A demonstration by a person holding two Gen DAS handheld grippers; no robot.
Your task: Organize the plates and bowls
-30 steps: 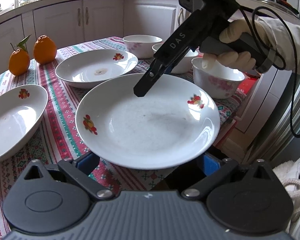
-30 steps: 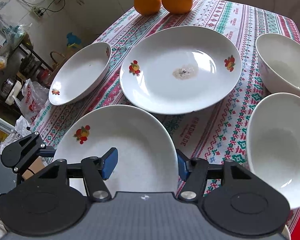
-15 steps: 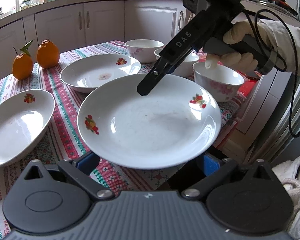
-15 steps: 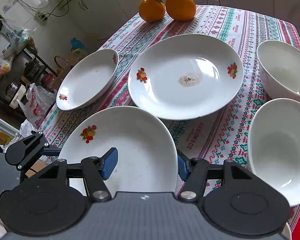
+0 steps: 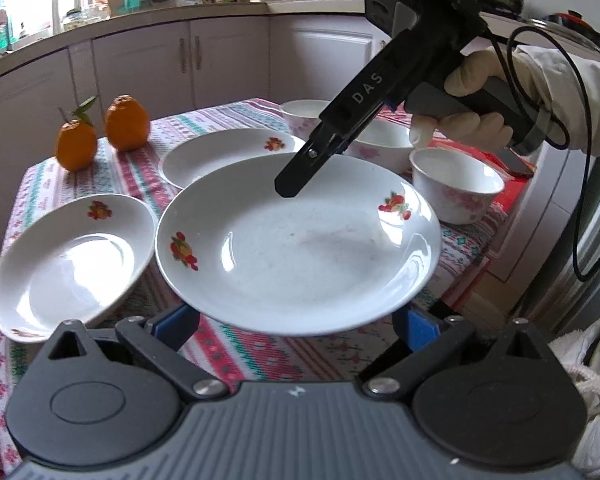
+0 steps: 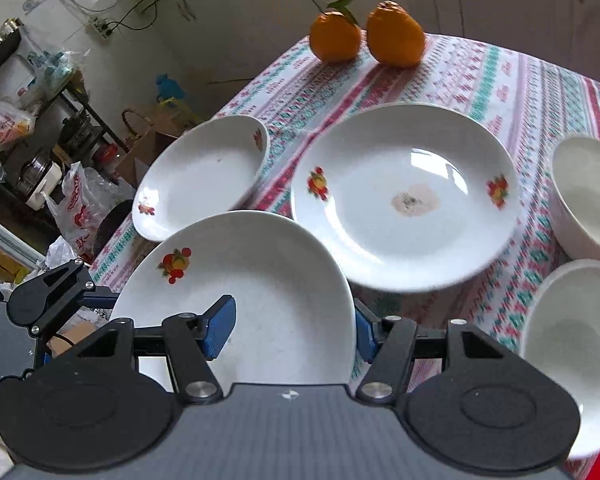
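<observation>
Landmark: the large round white ceramic plate with fruit decals and a brownish smear at its centre [image 6: 406,196], resting on the red-and-teal patterned tablecloth [image 6: 512,80]. Every place below is given from this smeared plate.

Carried plate: a second round white ceramic plate with fruit decals [image 5: 300,240] is off the cloth, just on the near side of the smeared plate. In the left wrist view its far rim overlaps the smeared plate's near edge.

Left gripper [image 5: 296,326]: its blue-padded fingers stand wide apart, and the carried plate's near rim lies between or over them. Whether they press on the rim I cannot tell.

Right gripper [image 6: 294,330]: one blue pad sits over the carried plate's inner face and the other is outside its rim, so the jaws straddle the edge. Whether they are pinched tight is not shown.

Other ware: a white oval dish with fruit decals [image 6: 200,176] lies left of the smeared plate. Three white bowls with pink flowers, the nearest at [image 5: 456,184], stand to its right.

Oranges: two stemmed oranges [image 6: 364,36] sit beyond the smeared plate, well apart from it.

Step in hand: probably stacking, with the carried plate being brought onto the smeared plate.

Next move calls for: centring the carried plate above the smeared plate, keeping it level, lowering gently so the rims nest, then letting go.
</observation>
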